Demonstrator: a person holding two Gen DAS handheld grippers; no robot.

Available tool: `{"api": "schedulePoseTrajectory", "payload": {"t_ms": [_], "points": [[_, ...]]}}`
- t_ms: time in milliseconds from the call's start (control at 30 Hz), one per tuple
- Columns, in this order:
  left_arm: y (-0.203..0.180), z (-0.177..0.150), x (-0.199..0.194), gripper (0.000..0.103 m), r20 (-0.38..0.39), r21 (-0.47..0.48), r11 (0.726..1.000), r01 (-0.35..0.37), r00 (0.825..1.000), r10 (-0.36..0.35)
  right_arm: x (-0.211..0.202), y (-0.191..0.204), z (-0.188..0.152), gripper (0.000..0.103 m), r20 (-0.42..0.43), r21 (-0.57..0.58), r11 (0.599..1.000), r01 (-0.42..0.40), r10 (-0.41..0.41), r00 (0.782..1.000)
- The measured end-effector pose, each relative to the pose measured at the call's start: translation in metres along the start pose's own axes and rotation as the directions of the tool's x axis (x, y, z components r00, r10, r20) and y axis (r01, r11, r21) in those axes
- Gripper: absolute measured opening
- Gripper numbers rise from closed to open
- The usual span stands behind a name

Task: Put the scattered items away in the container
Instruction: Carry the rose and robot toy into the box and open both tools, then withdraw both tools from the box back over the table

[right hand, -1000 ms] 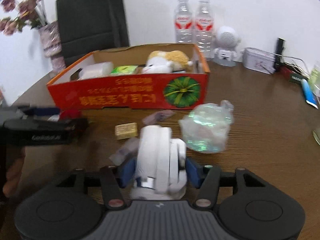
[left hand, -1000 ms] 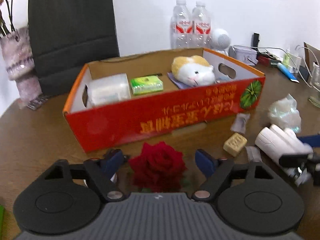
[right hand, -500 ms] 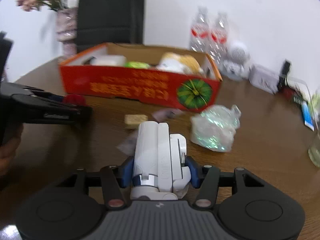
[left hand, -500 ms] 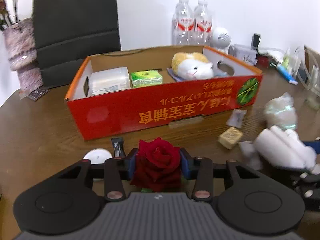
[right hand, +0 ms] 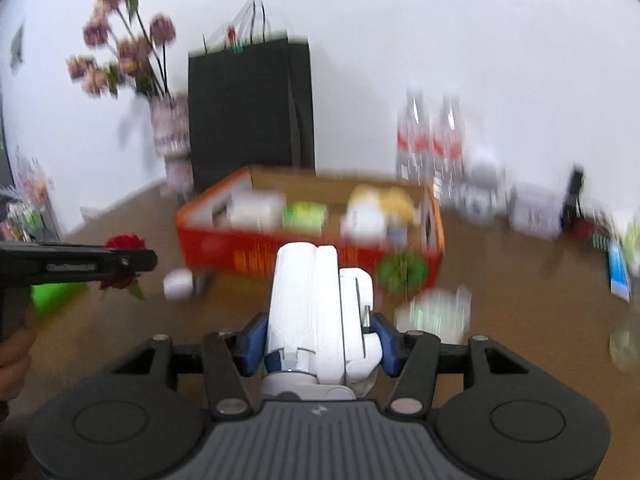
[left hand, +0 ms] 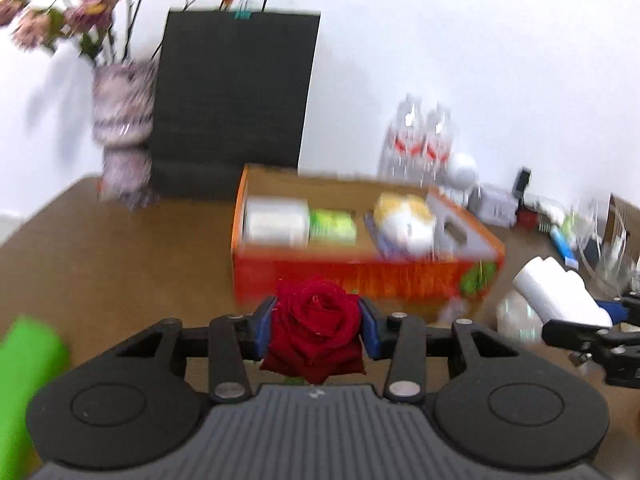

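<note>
While both loads are being carried clear of the table, the red rose (left hand: 316, 330) is being pinched by the left gripper (left hand: 317, 330) & the white device (right hand: 320, 312) by the right gripper (right hand: 320, 344); the box (left hand: 360, 276) is lying straight ahead, approx. equally near both.

The printing on the red cardboard box (left hand: 360, 276) is smeared by motion blur and cannot be read. A bright green object (left hand: 28, 376) is cut off by the left picture edge. The small items along the brown wooden table (right hand: 520, 300)'s far right edge are blurred beyond telling.
</note>
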State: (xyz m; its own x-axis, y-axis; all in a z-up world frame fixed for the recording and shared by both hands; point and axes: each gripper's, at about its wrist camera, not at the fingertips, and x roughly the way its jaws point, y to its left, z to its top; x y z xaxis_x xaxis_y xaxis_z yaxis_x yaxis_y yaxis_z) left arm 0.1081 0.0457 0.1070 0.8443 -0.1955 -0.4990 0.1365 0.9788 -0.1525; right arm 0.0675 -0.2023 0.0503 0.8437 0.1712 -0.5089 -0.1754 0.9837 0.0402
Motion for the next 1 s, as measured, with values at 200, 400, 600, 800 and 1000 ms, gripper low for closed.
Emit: {"api": "schedulePoseTrajectory", "payload": {"t_ms": [200, 400, 600, 800, 1000], "points": [[0.014, 0.08, 0.106, 0.044, -0.136, -0.074, 0.997, -0.036, 0.99, 0.026, 0.11, -0.013, 0.101, 0.053, -0.125, 0.098, 0.988, -0.116, 0.128, 0.984], [0.017, 0.079, 0.192, 0.044, -0.29, -0.034, 0.99, -0.139, 0.949, 0.123, 0.236, -0.019, 0.112, 0.053, -0.36, 0.207, 0.978, 0.005, 0.072, 0.93], [0.007, 0.07, 0.209, 0.061, -0.261, 0.076, 0.979, -0.187, 0.944, 0.201, 0.285, -0.022, 0.088, 0.057, -0.415, 0.299, 0.947, 0.117, 0.019, 0.91], [0.019, 0.083, 0.189, 0.084, -0.242, -0.004, 0.99, -0.144, 0.96, 0.139, 0.261, -0.042, 0.101, 0.071, -0.43, 0.408, 0.907, 0.109, 0.085, 0.899], [0.009, 0.105, 0.146, 0.098, -0.247, -0.015, 0.987, -0.16, 0.957, 0.151, 0.209, -0.048, 0.125, 0.082, -0.42, 0.362, 0.925, 0.119, 0.048, 0.906]]}}
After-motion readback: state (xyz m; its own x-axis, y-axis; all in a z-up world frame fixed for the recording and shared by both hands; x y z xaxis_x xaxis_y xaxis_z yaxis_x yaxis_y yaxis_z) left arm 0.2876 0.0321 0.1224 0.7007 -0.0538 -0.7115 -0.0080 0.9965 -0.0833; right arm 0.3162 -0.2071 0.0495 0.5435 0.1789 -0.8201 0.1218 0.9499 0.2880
